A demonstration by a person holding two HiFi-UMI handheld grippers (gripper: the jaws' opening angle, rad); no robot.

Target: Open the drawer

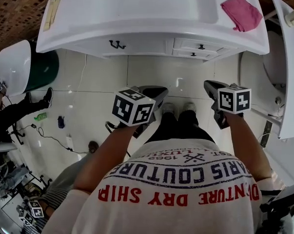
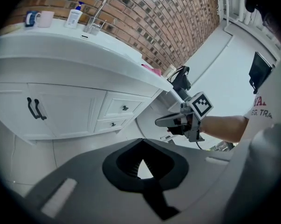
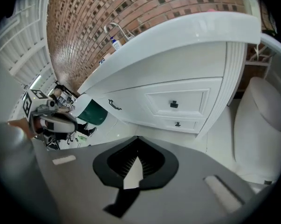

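A white vanity [image 1: 137, 33] has two small drawers at its right end, an upper drawer [image 1: 200, 45] and a lower drawer [image 1: 194, 54], each with a dark knob and each closed. In the right gripper view the upper knob [image 3: 174, 104] and lower knob [image 3: 177, 124] lie ahead of my right gripper [image 3: 138, 138], which is shut and empty, well short of them. My left gripper [image 2: 141, 140] is also shut with nothing in it. It points at the cabinet below the drawers [image 2: 124, 108]. In the head view, left gripper [image 1: 160, 94] and right gripper [image 1: 208, 86] hang above the floor.
Double cabinet doors with dark handles [image 1: 117, 45] sit left of the drawers. A pink cloth [image 1: 241, 12] lies on the counter. A toilet [image 1: 276, 67] stands close on the right. A white tub [image 1: 12, 65] and a green bin [image 1: 44, 69] are on the left, with cables on the tiled floor.
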